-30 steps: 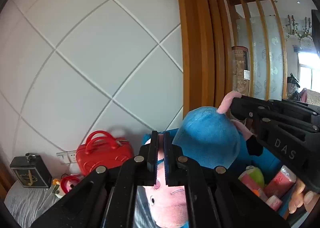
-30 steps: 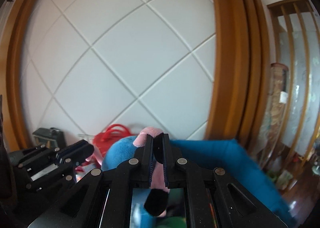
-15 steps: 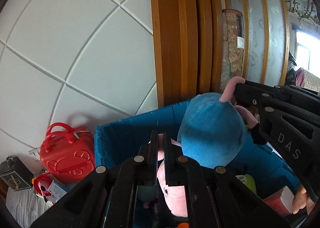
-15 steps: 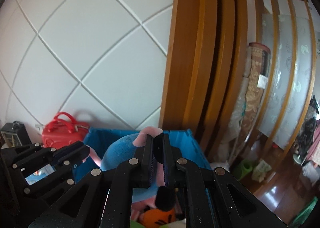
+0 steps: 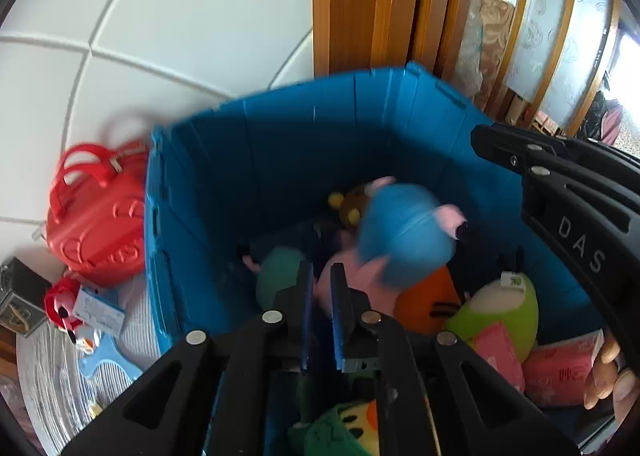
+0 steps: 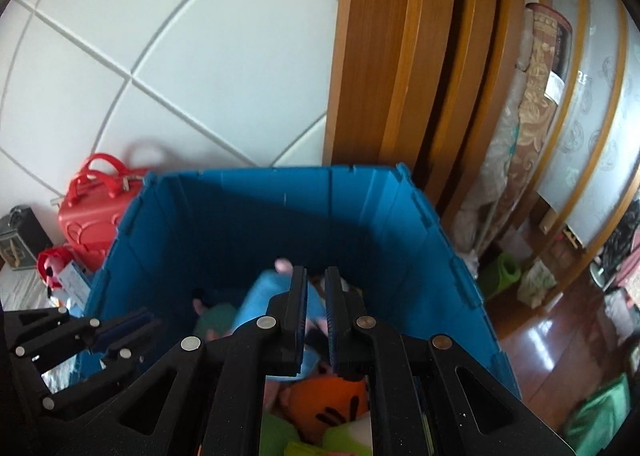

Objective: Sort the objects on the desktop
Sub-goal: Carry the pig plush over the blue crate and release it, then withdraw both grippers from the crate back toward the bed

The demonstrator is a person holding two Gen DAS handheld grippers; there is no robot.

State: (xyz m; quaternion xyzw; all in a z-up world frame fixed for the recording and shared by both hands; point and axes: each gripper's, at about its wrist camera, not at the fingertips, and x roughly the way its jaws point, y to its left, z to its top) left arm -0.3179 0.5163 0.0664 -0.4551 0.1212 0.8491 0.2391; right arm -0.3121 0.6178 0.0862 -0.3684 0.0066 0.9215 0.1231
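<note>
A pink plush pig in a blue dress [image 5: 404, 232] lies blurred inside the blue bin [image 5: 280, 144], on top of other soft toys, free of both grippers. My left gripper [image 5: 320, 270] hangs over the bin's near side; its jaws are opening and a narrow gap shows between the pads, with a pink part of the pig just beyond the tips. In the right wrist view the pig [image 6: 256, 300] shows low in the bin [image 6: 280, 216]. My right gripper [image 6: 316, 272] points into the bin, its jaws nearly together and holding nothing.
An orange plush [image 5: 428, 304], a green plush [image 5: 504, 308] and pink packs [image 5: 560, 372] fill the bin. A red case [image 5: 96, 224] and a black box [image 5: 16, 296] stand left of it on the table. Wooden door framing [image 6: 400, 56] rises behind.
Both grippers swung right and tipped down over the bin. The plush pig, held up by both before, has come out of the jaws and dropped into the bin.
</note>
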